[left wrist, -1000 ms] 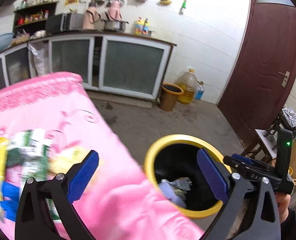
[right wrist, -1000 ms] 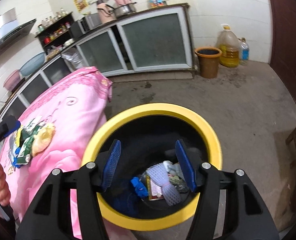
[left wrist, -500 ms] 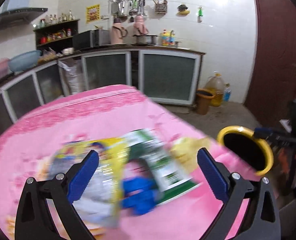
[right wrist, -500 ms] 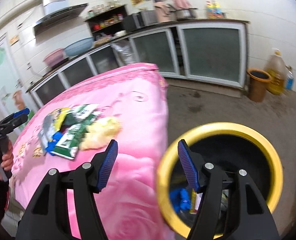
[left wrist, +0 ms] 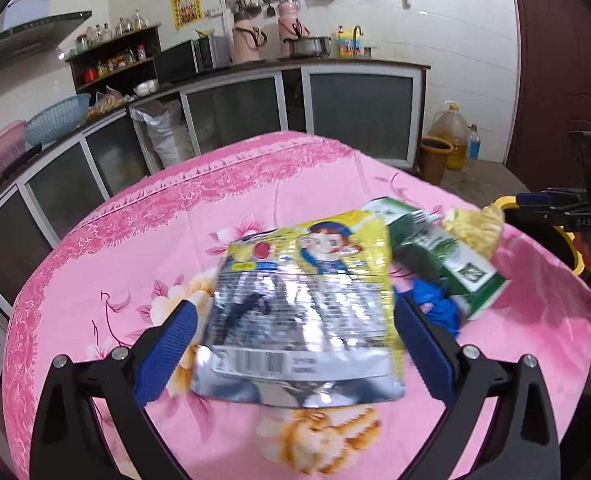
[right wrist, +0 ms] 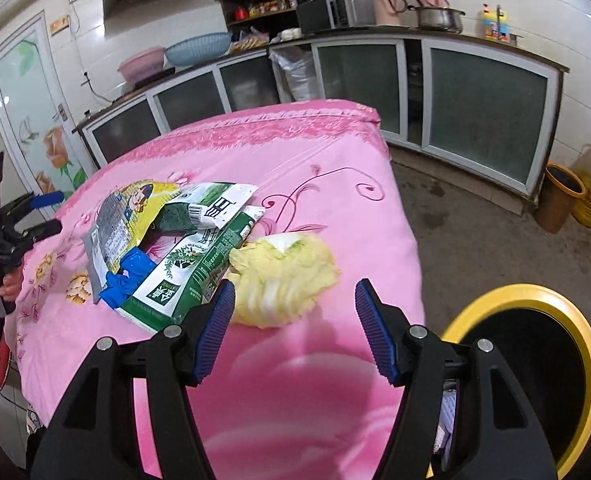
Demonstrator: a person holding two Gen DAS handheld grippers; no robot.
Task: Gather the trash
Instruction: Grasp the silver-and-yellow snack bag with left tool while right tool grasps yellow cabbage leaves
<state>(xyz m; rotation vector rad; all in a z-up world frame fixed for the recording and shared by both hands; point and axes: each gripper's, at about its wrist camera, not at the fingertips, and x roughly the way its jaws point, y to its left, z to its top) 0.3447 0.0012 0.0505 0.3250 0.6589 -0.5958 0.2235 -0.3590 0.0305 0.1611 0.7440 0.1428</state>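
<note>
Trash heaped on my pink-covered table (right wrist: 327,152), both tongs spread and empty.

My left gripper (left wrist: 295,326) gapes around the yellow snack bag (left wrist: 307,300), pads clear of it. My right gripper (right wrist: 295,328) stands wide before the cabbage leaves (right wrist: 283,276), with the green carton (right wrist: 191,280) and blue glove (right wrist: 129,274) beyond; the yellow-rimmed bin (right wrist: 535,296) sits beside the table.

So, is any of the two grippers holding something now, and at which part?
Nothing is held. The left gripper frames the yellow and silver foil snack bag without touching it; the right gripper stands empty.
</note>
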